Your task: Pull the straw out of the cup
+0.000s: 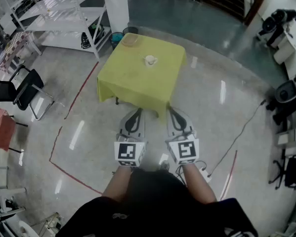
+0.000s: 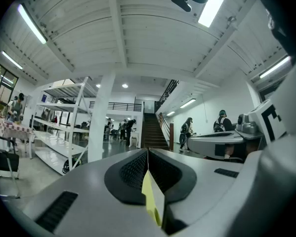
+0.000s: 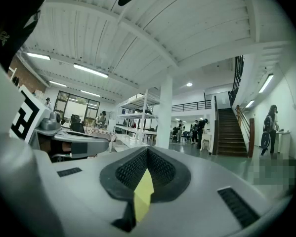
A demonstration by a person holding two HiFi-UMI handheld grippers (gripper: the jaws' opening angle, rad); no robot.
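The person stands back from the yellow-clothed bench point(image 1: 133, 78), which lies at twelve o'clock. Both tools are held level and side by side. The left tool point(image 1: 136, 112) point(image 2: 148, 153) has its jaws pressed together on nothing, and so does the right tool point(image 1: 173, 111) point(image 3: 148, 152). The white cup point(image 1: 150, 60) sits near the bench's middle, well apart from both tools; its straw is too small to make out. A round dish point(image 1: 130, 39) rests at the cup's eleven o'clock.

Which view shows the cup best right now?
Head view: the cup stands on the yellow table, small and distant but in plain sight. The left and right gripper views look level across the room, above the tabletop, and show no cup.
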